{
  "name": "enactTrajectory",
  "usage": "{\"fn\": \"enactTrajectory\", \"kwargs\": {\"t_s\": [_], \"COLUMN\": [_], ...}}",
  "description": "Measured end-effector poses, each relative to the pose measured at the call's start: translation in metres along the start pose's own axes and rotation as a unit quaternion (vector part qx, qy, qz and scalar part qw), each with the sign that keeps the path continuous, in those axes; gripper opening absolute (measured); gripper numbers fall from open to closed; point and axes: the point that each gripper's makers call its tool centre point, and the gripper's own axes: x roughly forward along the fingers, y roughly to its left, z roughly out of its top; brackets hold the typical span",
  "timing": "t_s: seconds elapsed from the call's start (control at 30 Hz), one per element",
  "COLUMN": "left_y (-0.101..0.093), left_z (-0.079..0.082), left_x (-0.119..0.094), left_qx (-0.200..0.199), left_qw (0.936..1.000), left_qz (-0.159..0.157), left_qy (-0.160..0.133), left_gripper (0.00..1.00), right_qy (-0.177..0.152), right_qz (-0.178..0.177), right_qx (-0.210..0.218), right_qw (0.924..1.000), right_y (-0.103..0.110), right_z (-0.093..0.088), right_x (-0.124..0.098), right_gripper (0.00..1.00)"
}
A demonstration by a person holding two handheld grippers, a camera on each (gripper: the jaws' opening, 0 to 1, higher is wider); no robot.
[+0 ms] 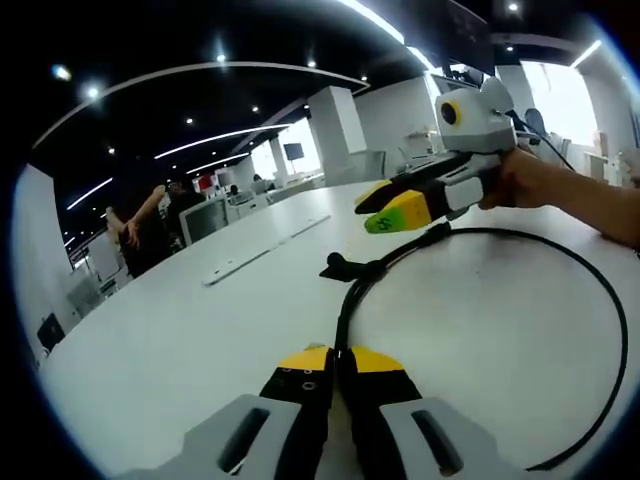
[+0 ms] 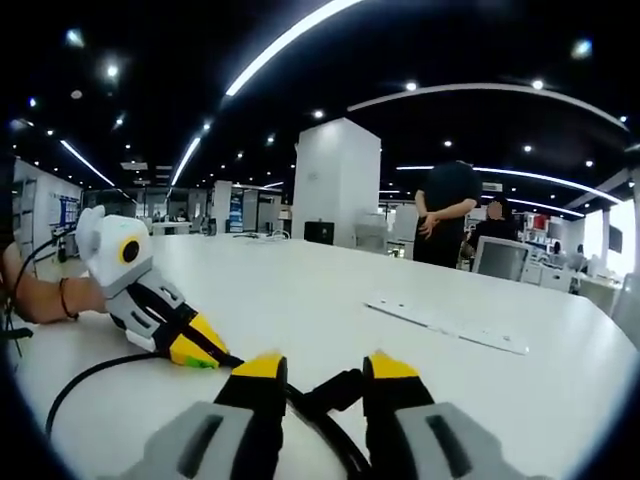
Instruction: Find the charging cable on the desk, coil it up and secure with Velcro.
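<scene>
Yellow-tipped jaws of the left gripper (image 1: 336, 362) rise at the bottom of the left gripper view, pressed together on the black charging cable (image 1: 590, 300), which runs up from between them. From there the cable sweeps in a wide loop across the white desk (image 1: 180, 330), its plug end (image 1: 338, 266) lying just below the right gripper (image 1: 385, 210), held by a hand (image 1: 520, 178) coming in from the right. That gripper's own view shows its jaws (image 2: 322, 370) apart, the cable's dark end sitting between them, and the left gripper (image 2: 195, 348) at the left with its tips closed over the cable. A flat white strip (image 2: 445, 322) lies farther off on the desk, and a person in black (image 2: 445, 215) stands behind it. No writing is legible.
</scene>
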Motion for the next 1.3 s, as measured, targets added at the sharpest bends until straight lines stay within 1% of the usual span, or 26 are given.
{"fn": "enactTrajectory", "kwargs": {"t_s": [0.43, 0.53, 0.67, 0.97, 1.07, 1.2, 1.3], "left_y": [-0.003, -0.002, -0.002, -0.001, 0.001, 0.008, 0.011], "left_z": [0.002, 0.004, 0.009, 0.015, 0.019, 0.026, 0.031], "left_x": [0.000, -0.001, -0.003, -0.004, -0.005, -0.010, -0.013], "left_qx": [0.000, 0.001, 0.002, 0.001, -0.005, -0.006, -0.015], "left_qw": [1.0000, 0.9999, 0.9997, 0.9994, 0.9989, 0.9977, 0.9966], "left_qz": [-0.006, -0.005, -0.004, 0.000, 0.000, 0.015, 0.018], "left_qy": [-0.006, -0.010, -0.022, -0.035, -0.047, -0.066, -0.079], "left_gripper": [0.12, 0.14, 0.14, 0.17, 0.18, 0.19, 0.20], "right_qy": [0.003, 0.004, 0.004, 0.003, 0.003, 0.002, 0.001], "right_qz": [0.001, 0.001, 0.000, 0.000, 0.000, 0.000, -0.001], "right_qx": [-0.003, -0.003, -0.004, -0.004, -0.004, -0.004, -0.005], "right_qw": [1.0000, 1.0000, 1.0000, 1.0000, 1.0000, 1.0000, 1.0000], "right_y": [-0.001, -0.002, -0.002, -0.002, -0.002, -0.002, -0.003], "right_z": [-0.002, -0.003, -0.003, -0.003, -0.003, -0.003, -0.003], "right_x": [0.001, 0.001, 0.001, 0.000, 0.000, 0.000, -0.001], "right_gripper": [0.31, 0.31, 0.31, 0.31, 0.31, 0.31, 0.31]}}
